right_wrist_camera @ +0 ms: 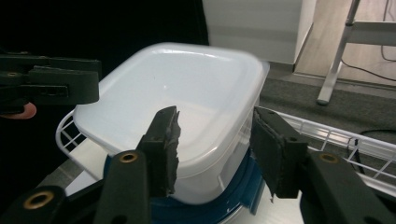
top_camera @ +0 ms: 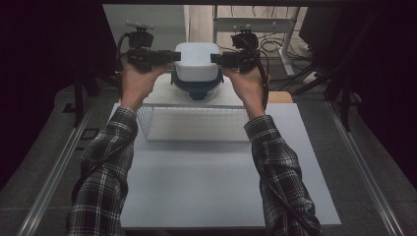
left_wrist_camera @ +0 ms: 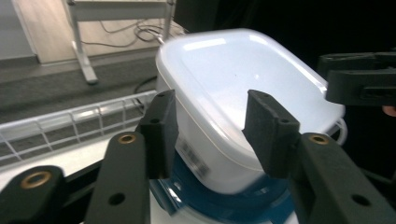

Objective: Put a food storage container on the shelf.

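The white tub (top_camera: 196, 61) sat upside down on a blue lid (top_camera: 196, 91), at the far edge of the wire tray (top_camera: 192, 123), with one gripper at each of its sides. The left gripper (top_camera: 172, 56) stood at its left wall, the right gripper (top_camera: 216, 58) at its right wall, and both had their jaws apart, straddling the tub's rim without pressing on it.

The tub looked like thin, light plastic, smooth and probably slippery (the glossy base caught the light), with walls that would likely flex under a hard squeeze. The stiffer rolled rim, low on each side, seemed the best place to pinch.

The left gripper view showed a barcode label (left_wrist_camera: 194, 154) on the tub's wall, which the high view did not, and the gap between pads and plastic. The right gripper view showed the tray's wire edge (right_wrist_camera: 336, 135) running behind the tub. The high view alone gave both plaid sleeves (top_camera: 105, 167) and the whole layout.
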